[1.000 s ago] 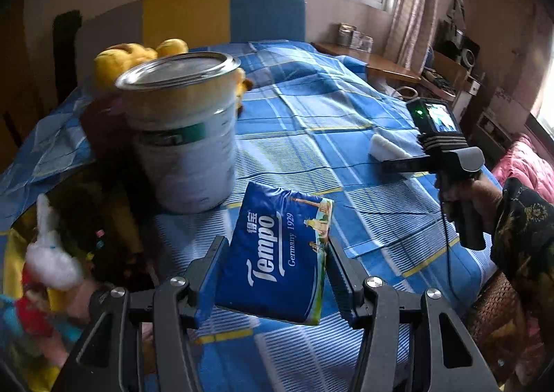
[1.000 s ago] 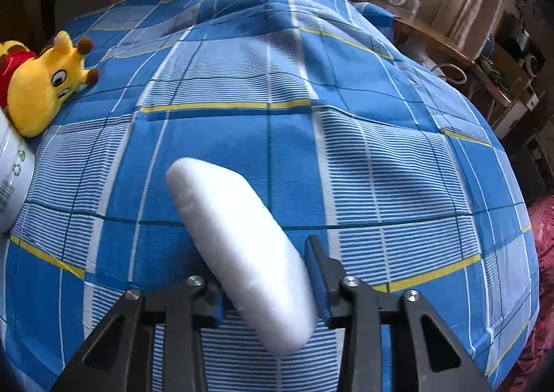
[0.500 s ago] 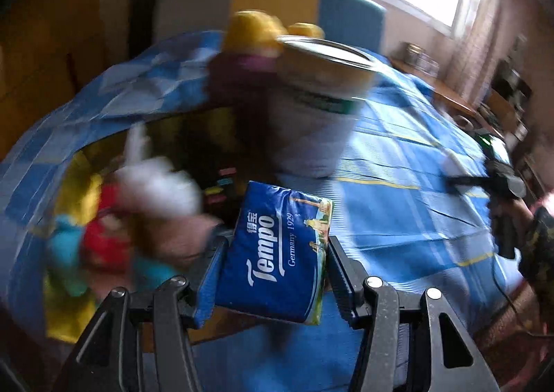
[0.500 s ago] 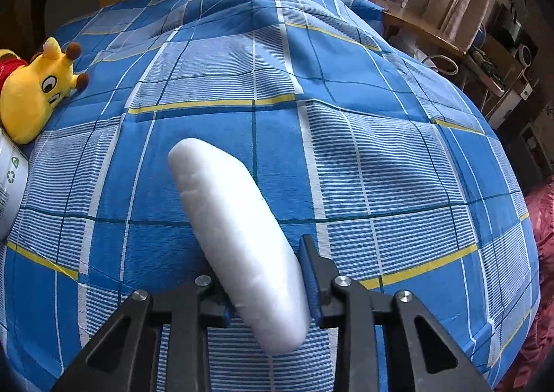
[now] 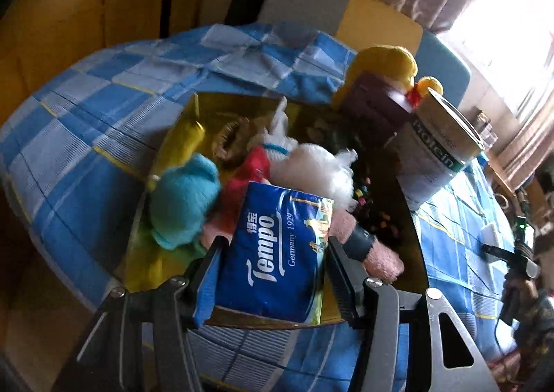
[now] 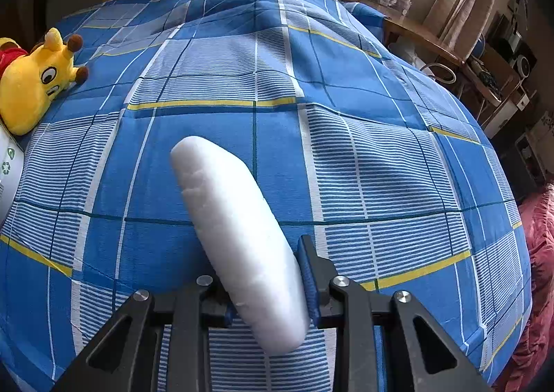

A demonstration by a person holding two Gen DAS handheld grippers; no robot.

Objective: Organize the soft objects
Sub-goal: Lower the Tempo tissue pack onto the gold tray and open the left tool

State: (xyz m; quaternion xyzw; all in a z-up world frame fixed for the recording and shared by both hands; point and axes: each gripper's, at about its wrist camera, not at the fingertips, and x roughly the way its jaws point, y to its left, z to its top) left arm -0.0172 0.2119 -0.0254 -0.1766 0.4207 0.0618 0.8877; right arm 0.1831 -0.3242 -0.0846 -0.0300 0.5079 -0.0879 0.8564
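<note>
Left wrist view: left gripper [image 5: 273, 253] clamped on one blue Tempo tissue pack [image 5: 275, 250], held above yellow box [image 5: 180, 139]. Box holds pile of plush: teal toy [image 5: 185, 200], red one [image 5: 252, 167], white fluffy one [image 5: 311, 174], pink one [image 5: 377, 253]. Protein can [image 5: 438, 149] just right of box, yellow plush [image 5: 384, 63] behind it.

Right wrist view: right gripper [image 6: 265, 283] pinching one white foam piece [image 6: 235, 229] over blue plaid bedsheet [image 6: 346, 98]. Yellow plush bear [image 6: 33, 80] far left, well apart.
</note>
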